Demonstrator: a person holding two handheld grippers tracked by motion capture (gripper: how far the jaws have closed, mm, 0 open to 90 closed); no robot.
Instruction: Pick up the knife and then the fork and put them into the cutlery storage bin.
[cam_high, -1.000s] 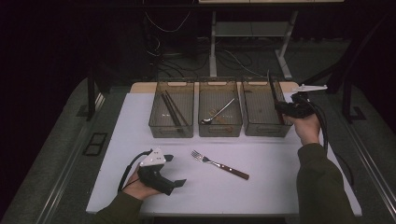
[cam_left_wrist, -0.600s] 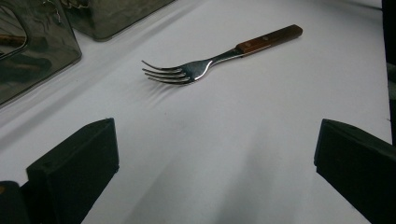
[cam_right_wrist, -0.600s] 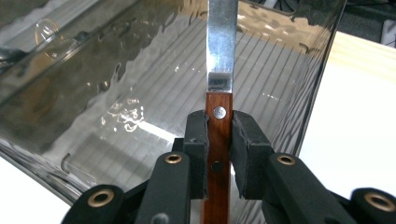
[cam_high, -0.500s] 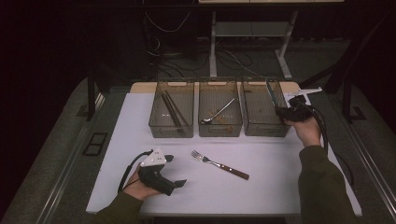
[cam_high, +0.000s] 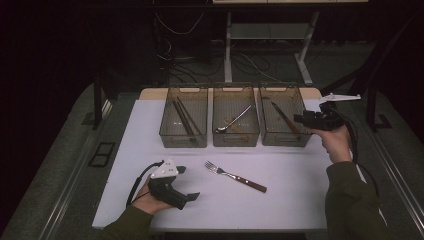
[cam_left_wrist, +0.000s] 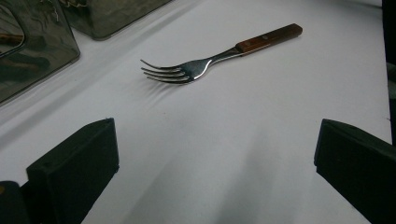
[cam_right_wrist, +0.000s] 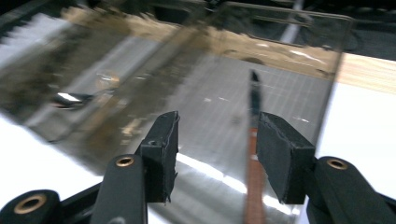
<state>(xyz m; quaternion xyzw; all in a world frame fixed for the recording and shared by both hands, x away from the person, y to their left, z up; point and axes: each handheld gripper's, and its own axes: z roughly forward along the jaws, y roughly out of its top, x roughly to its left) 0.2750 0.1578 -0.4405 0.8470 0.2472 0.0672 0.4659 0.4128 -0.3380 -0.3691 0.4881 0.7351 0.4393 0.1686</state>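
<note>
Now that our right gripper (cam_right_wrist: 215, 154) has just been opening and the knife (cam_high: 285, 117) lies loose in the right bin (cam_high: 300, 139), we must reach our wide-open left gripper (cam_left_wrist: 210, 177) for the fork (cam_high: 235, 176) on the table (cam_high: 300, 200).

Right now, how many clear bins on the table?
3, in a row at the far edge: left bin with chopsticks, middle bin with a spoon, right bin with a knife. None looks hidden.

Black claws (cam_right_wrist: 215, 154), dark green sleeves (cam_high: 350, 195)
</note>
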